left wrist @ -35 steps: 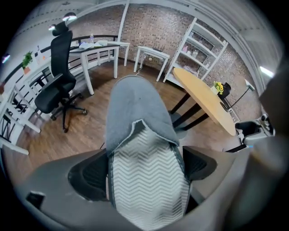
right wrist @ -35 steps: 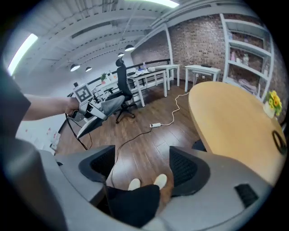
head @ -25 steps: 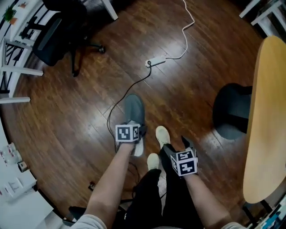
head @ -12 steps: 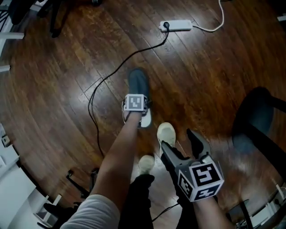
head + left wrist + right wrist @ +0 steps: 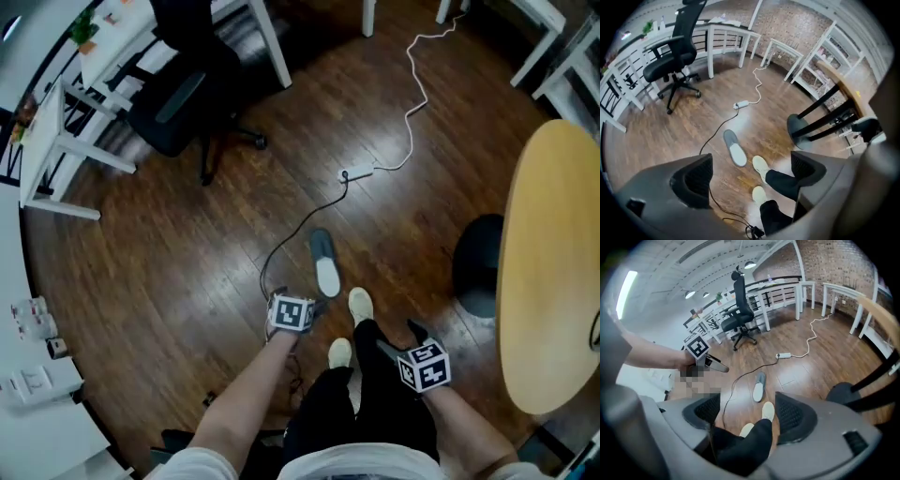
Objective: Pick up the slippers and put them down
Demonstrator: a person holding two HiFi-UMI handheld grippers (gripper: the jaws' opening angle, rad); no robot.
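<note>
**One grey slipper on the floor, both claws empty above it**

Dark wooden floor fills the room. At far left stand white worktops, with a black office chair just beside them. Nearer the middle the left claw hangs over the floor. Its jaws stand apart and are closing, with nothing between them, only boards and the person's feet far below. A black cable snakes across the boards from beside this claw up to a white power strip, passing near the far end of the slipper. That slipper, grey with a pale insole, lies flat and sole-down on the floor. It is just ahead of the left claw but apart from it, and no claw touches it. Only this one slipper can be seen. Right of it are the person's two pale shoes, on dark trouser legs. The right claw hovers above those legs, jaws spread and gripping nothing. Further right sits a dark stool base, partly under the round wooden worktop at the right edge
</note>
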